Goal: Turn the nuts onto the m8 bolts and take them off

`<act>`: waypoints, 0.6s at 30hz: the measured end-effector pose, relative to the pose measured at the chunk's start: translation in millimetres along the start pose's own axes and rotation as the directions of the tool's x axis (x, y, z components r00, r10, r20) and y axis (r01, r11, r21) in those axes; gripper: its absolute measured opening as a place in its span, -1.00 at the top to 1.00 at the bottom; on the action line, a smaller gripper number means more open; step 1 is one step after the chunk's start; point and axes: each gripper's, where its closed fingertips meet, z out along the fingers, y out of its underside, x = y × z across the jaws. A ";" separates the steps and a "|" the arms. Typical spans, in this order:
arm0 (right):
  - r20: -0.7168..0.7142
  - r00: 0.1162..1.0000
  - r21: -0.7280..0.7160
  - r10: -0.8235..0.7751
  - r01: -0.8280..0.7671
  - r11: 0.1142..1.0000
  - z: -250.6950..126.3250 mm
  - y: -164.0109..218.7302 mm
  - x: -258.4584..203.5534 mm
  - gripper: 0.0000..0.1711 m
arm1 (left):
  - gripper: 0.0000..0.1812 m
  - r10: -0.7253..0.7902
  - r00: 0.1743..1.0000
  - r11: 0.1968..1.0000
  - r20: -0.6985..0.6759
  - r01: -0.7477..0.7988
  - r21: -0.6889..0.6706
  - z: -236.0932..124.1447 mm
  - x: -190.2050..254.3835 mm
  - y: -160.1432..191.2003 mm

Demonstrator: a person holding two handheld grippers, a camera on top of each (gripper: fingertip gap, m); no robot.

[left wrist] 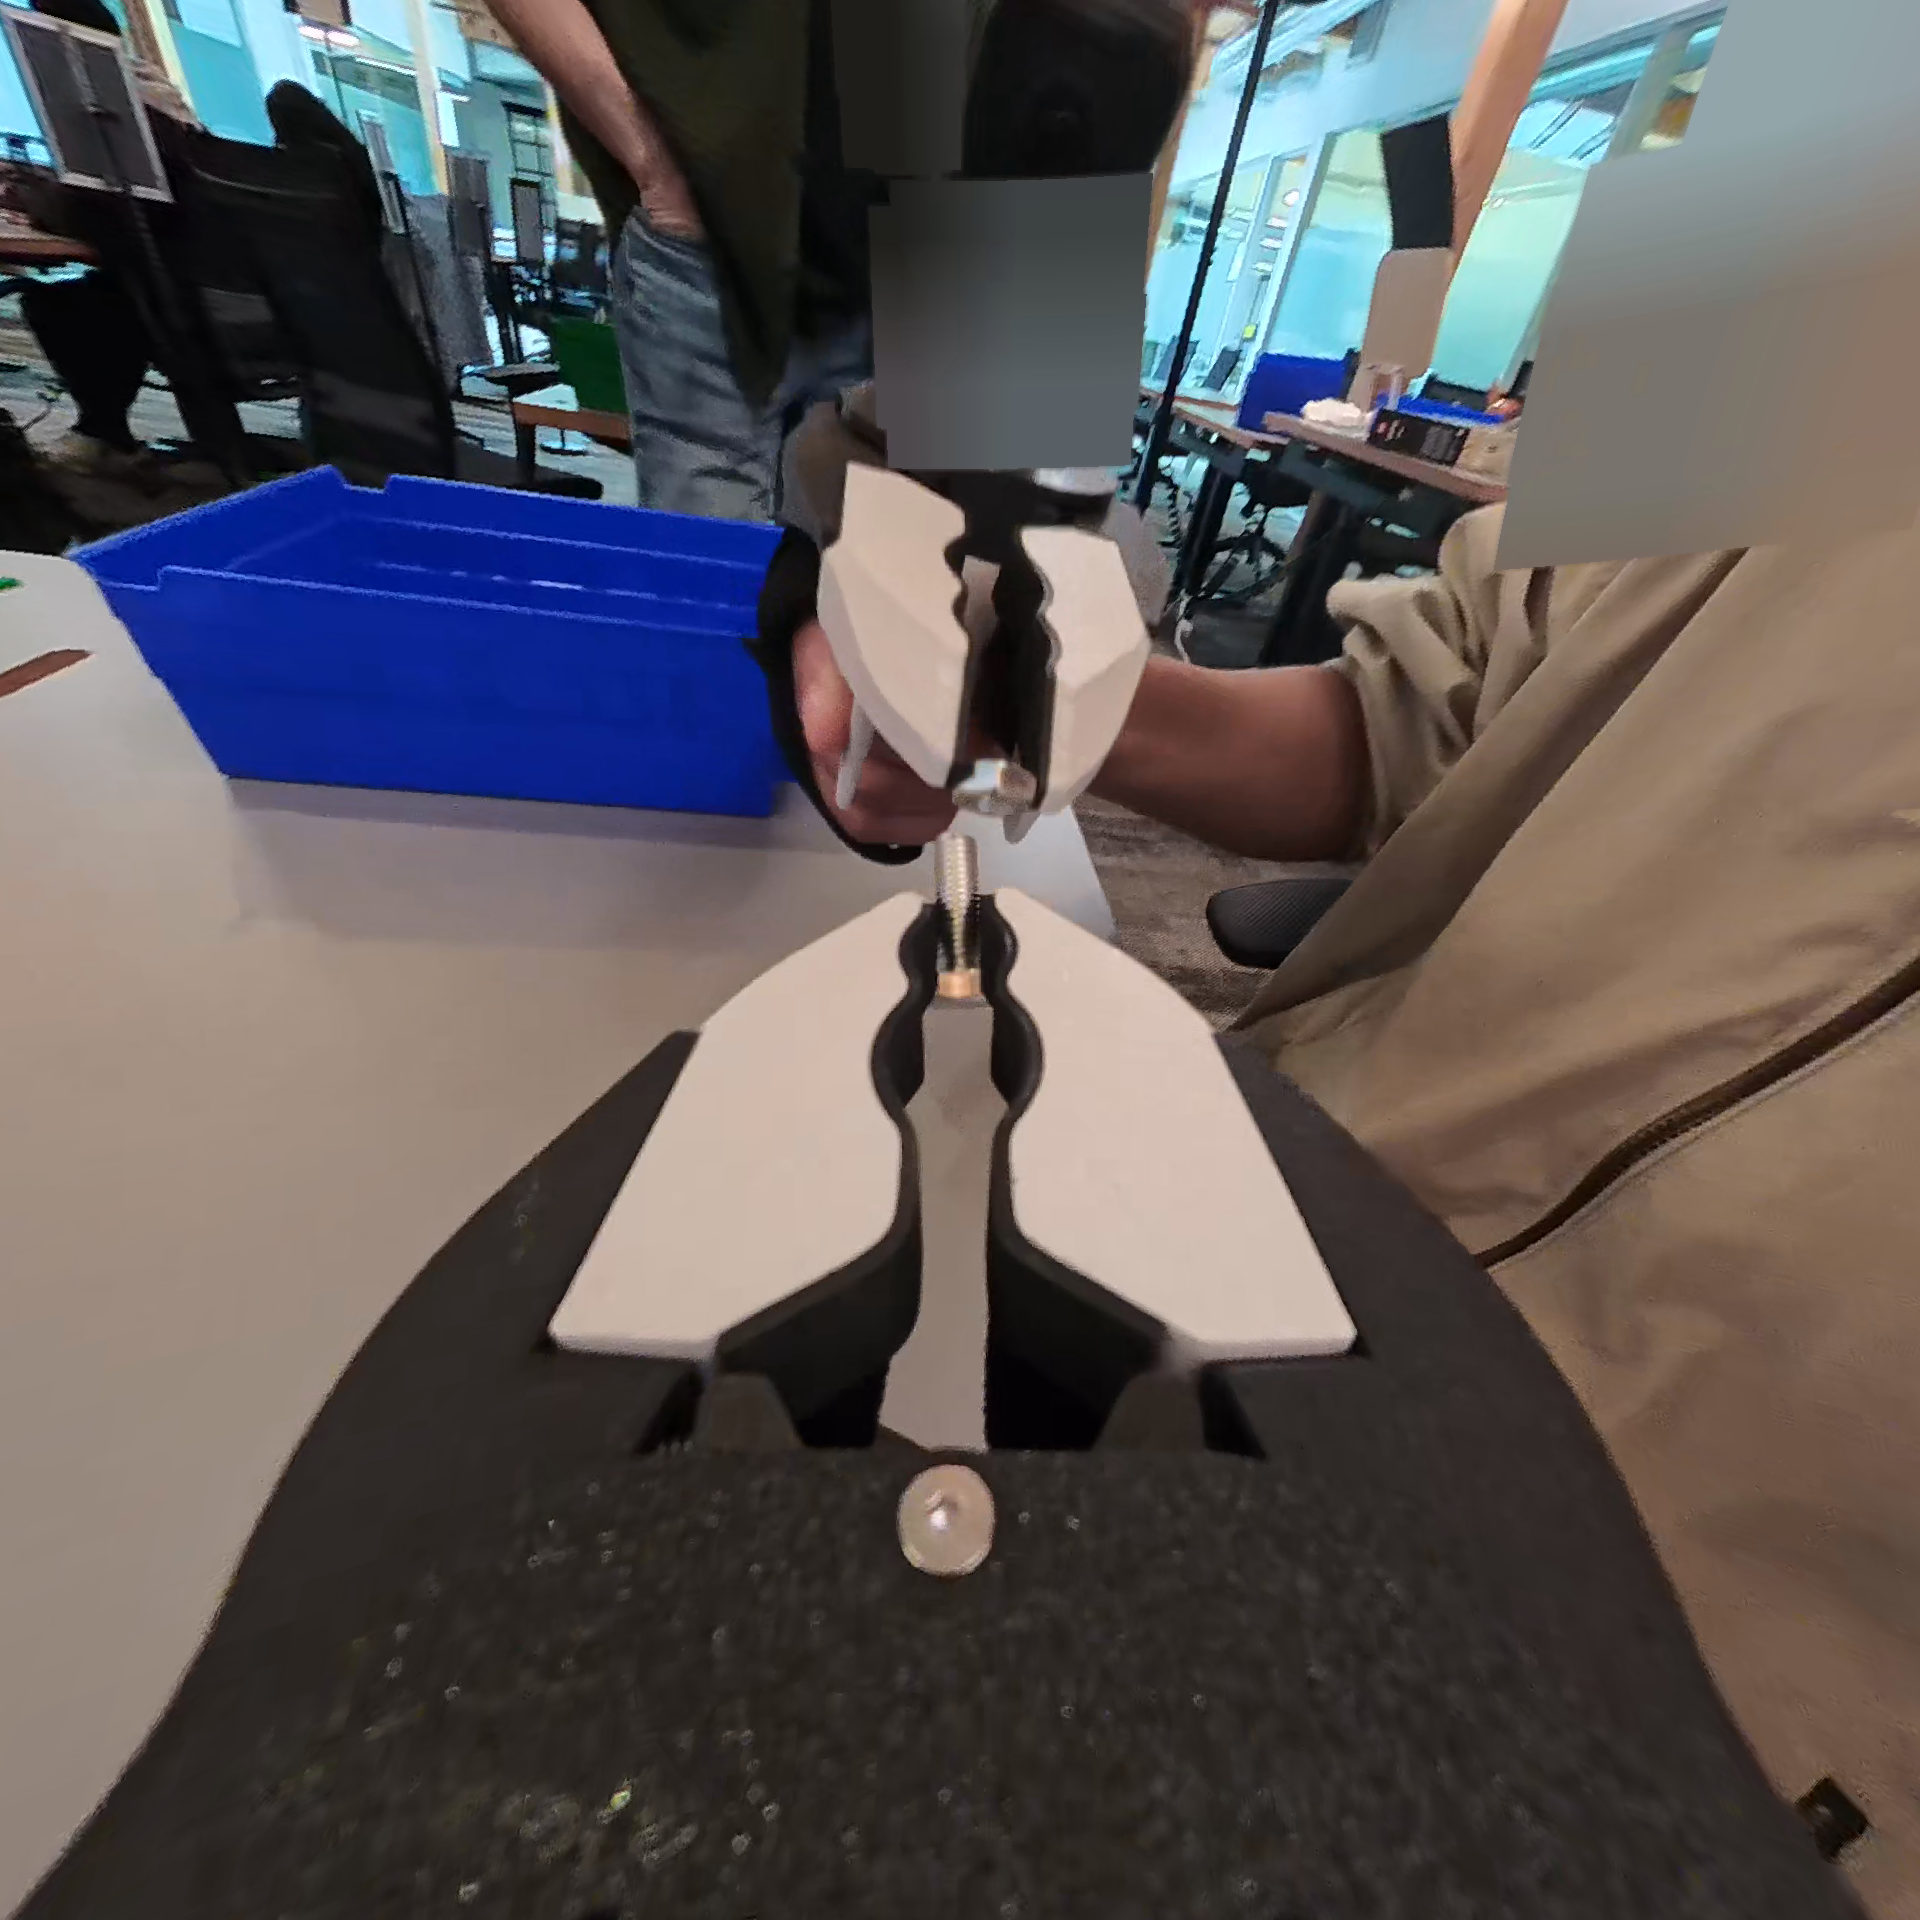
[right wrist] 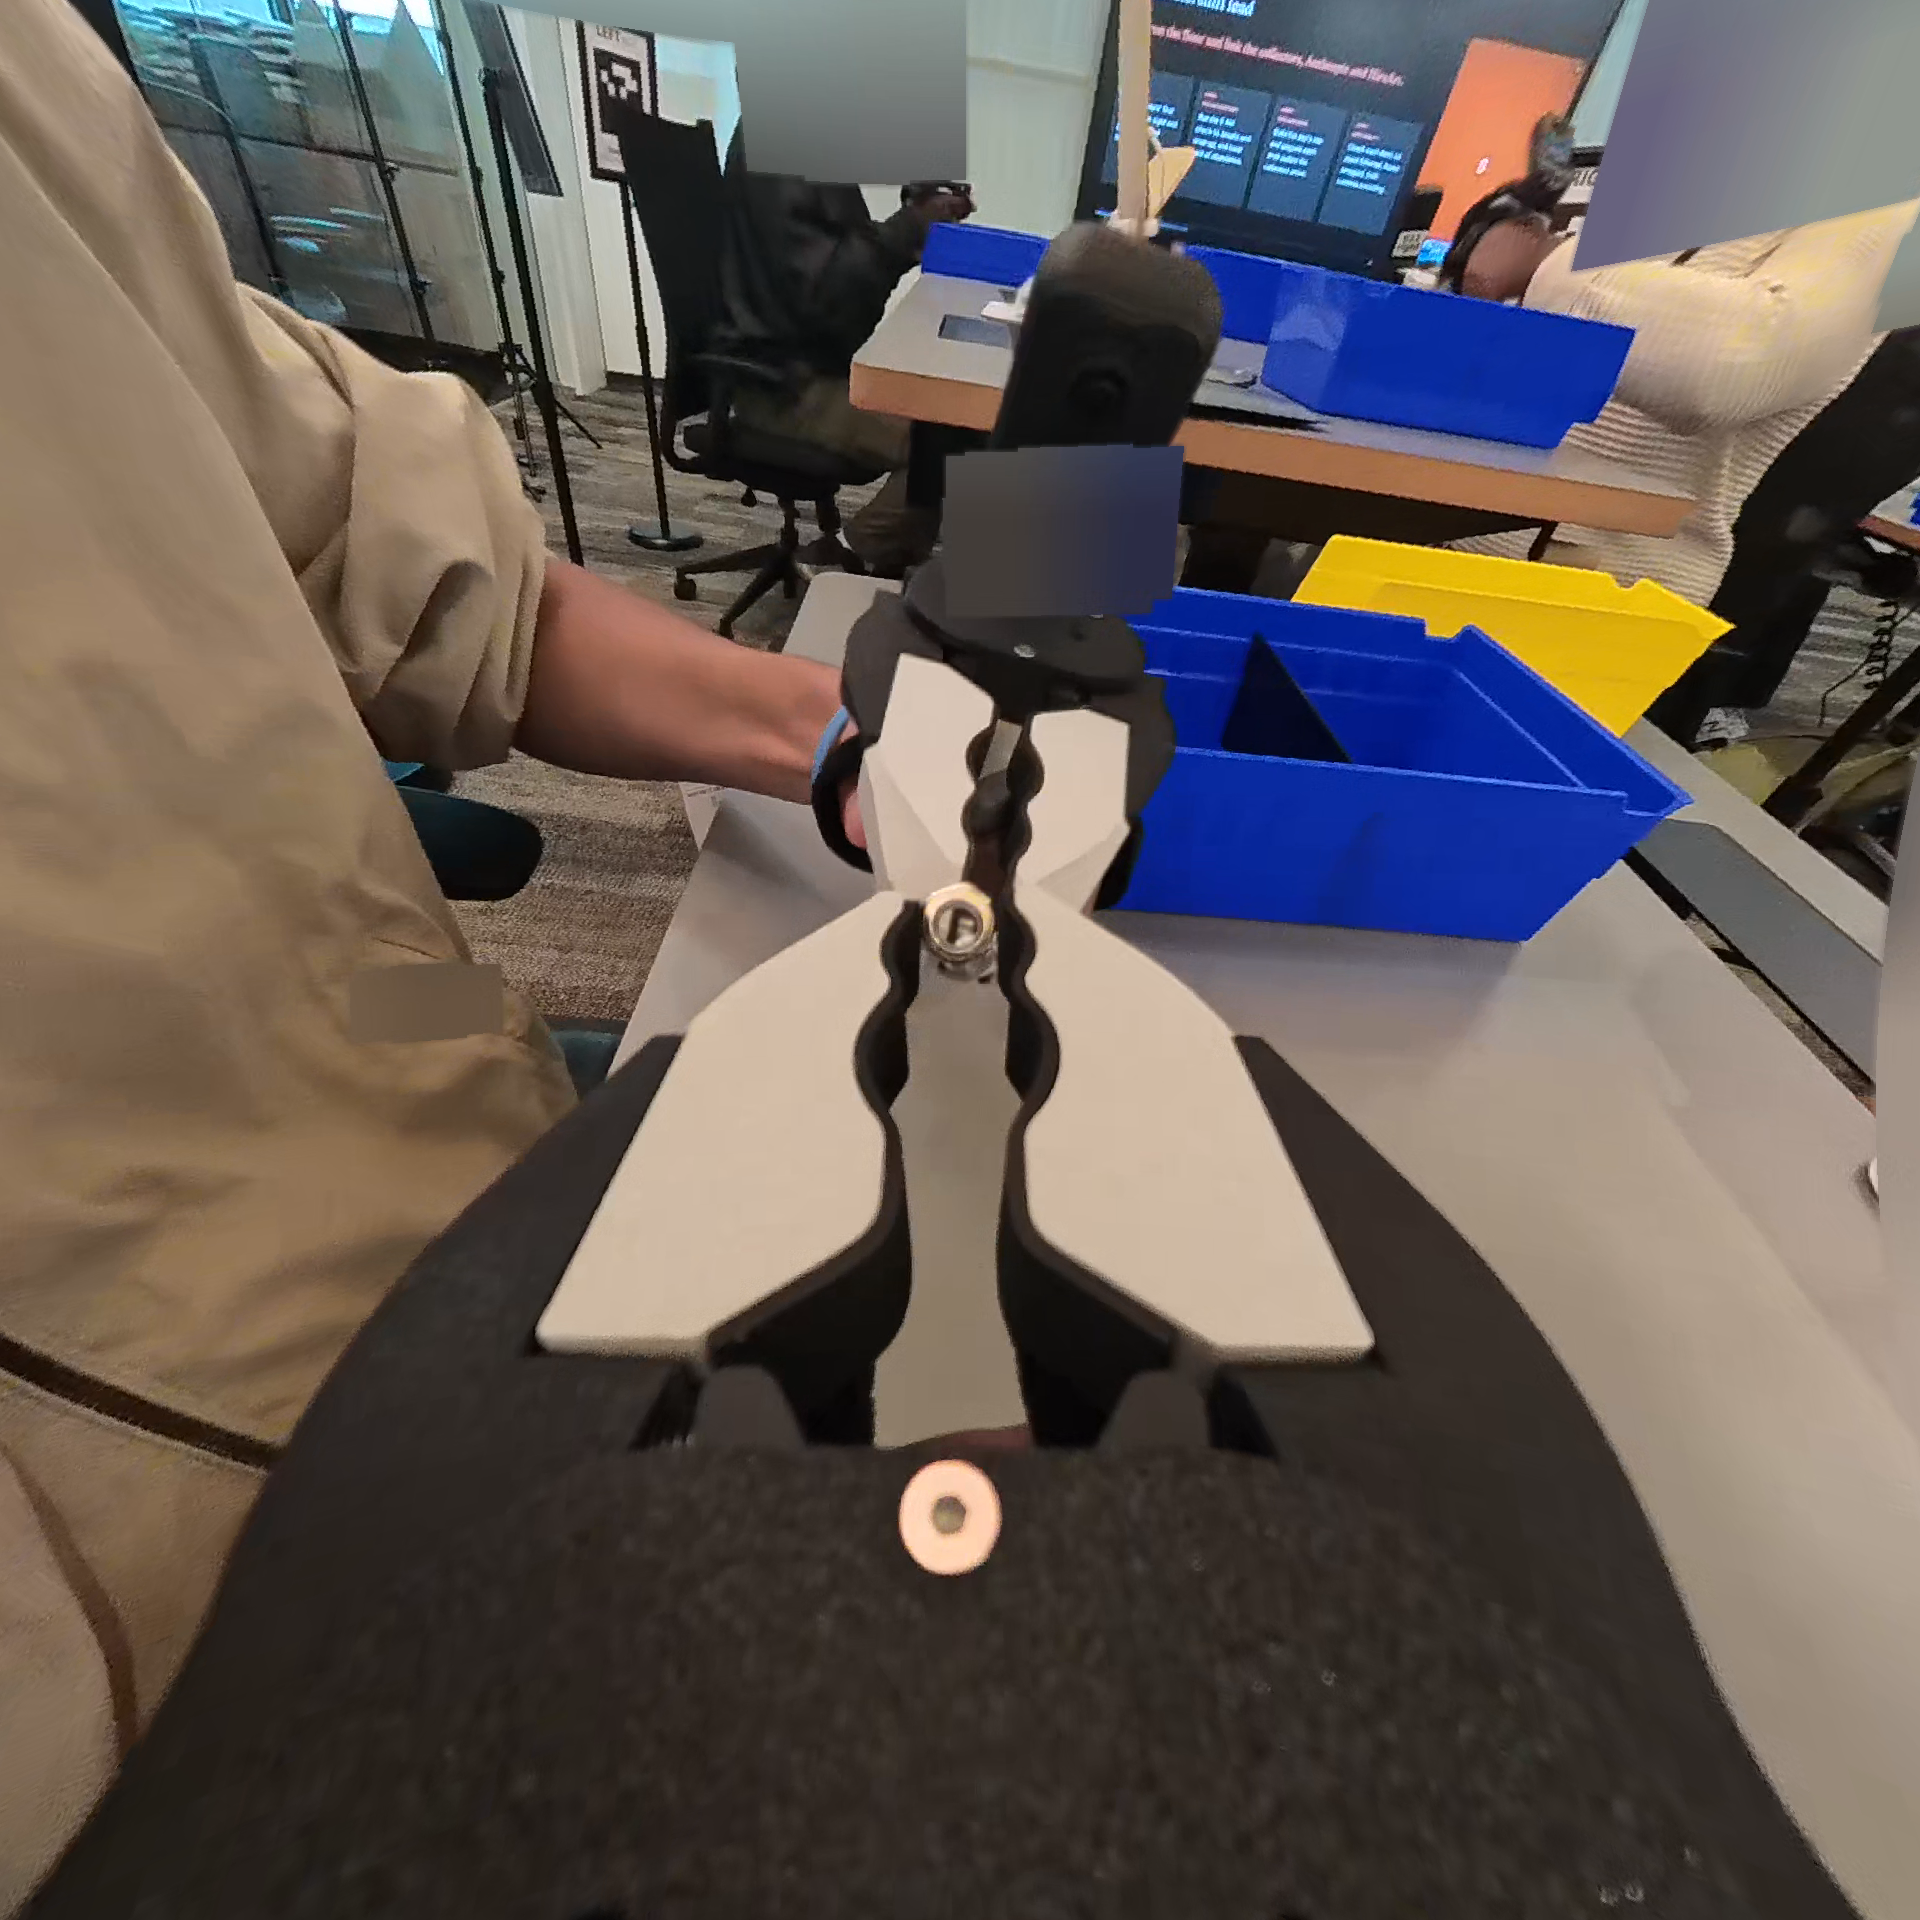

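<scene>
Left gripper (left wrist: 958, 940) pinches bolt (left wrist: 956, 883), right gripper (right wrist: 961, 951) pinches nut (right wrist: 958, 925); blue bin (right wrist: 1455, 831) holds a divider (right wrist: 1283, 707)

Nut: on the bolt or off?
Off. The nut sits in the right hand-held gripper, with a gap above the bolt held by the left hand-held gripper.

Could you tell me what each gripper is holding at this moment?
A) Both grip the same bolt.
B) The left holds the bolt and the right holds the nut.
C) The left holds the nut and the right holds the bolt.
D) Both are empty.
B: the left gripper is clamped on the threaded bolt, while the right gripper pinches the nut, which the left wrist view shows just off the bolt's tip.
</scene>
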 end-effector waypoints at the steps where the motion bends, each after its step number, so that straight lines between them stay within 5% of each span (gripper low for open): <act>1: 0.006 1.000 0.001 0.001 -0.001 1.000 -0.7 0.6 -1.2 0.84 | 0.92 -0.006 1.000 1.000 -0.007 0.006 0.013 -0.2 -0.3 -2.3; 18: 0.037 0.998 0.016 0.041 -0.042 0.999 -6.4 6.1 1.3 0.84 | 0.92 -0.016 0.998 0.999 -0.069 0.018 0.030 8.8 2.9 -3.4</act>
